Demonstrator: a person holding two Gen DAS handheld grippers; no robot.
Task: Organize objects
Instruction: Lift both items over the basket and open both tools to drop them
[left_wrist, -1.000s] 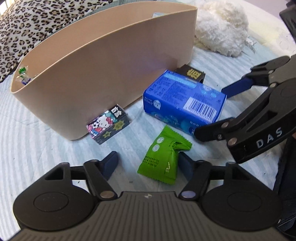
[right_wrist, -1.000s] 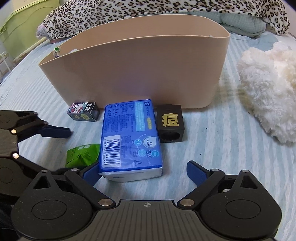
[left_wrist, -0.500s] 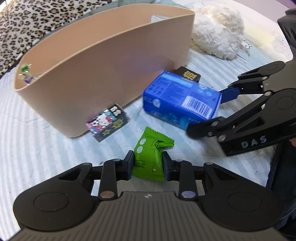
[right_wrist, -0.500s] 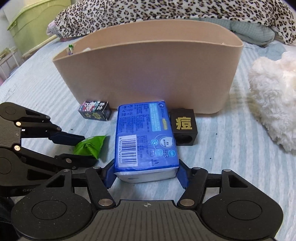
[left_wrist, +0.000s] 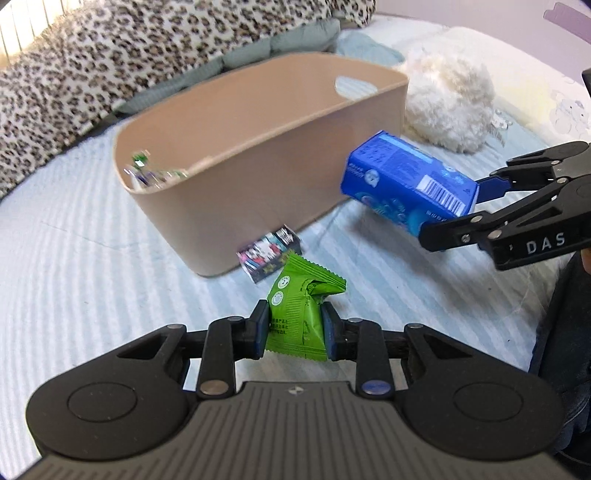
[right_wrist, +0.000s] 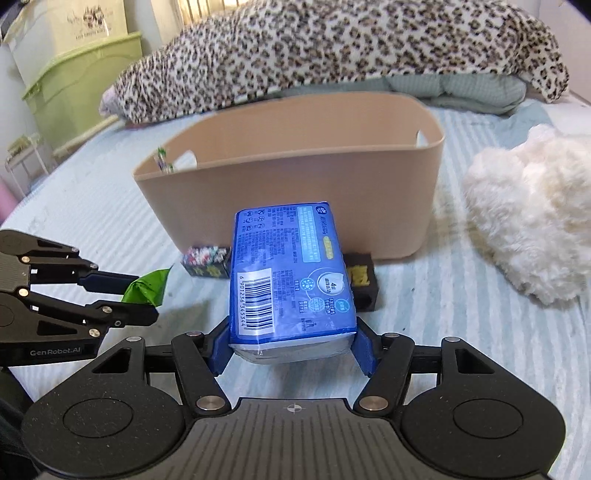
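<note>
My left gripper (left_wrist: 294, 334) is shut on a green snack packet (left_wrist: 301, 310) and holds it above the bed. My right gripper (right_wrist: 291, 345) is shut on a blue tissue pack (right_wrist: 290, 273), lifted clear of the bed; the pack also shows in the left wrist view (left_wrist: 406, 184). A beige bin (left_wrist: 266, 173) stands just ahead, with a few small items in its left end (left_wrist: 147, 173). A small cartoon-print box (left_wrist: 269, 254) lies at the bin's front wall. A black cube with gold lettering (right_wrist: 364, 280) lies behind the blue pack.
A white fluffy plush (right_wrist: 532, 221) lies right of the bin. A leopard-print blanket (right_wrist: 332, 48) is piled behind it. A green storage box (right_wrist: 81, 77) stands at the far left. The striped bed sheet (left_wrist: 74, 266) lies around the bin.
Both grippers closed on their objects and lifted them off the bed. The bin now shows from higher up, with its inside visible.
</note>
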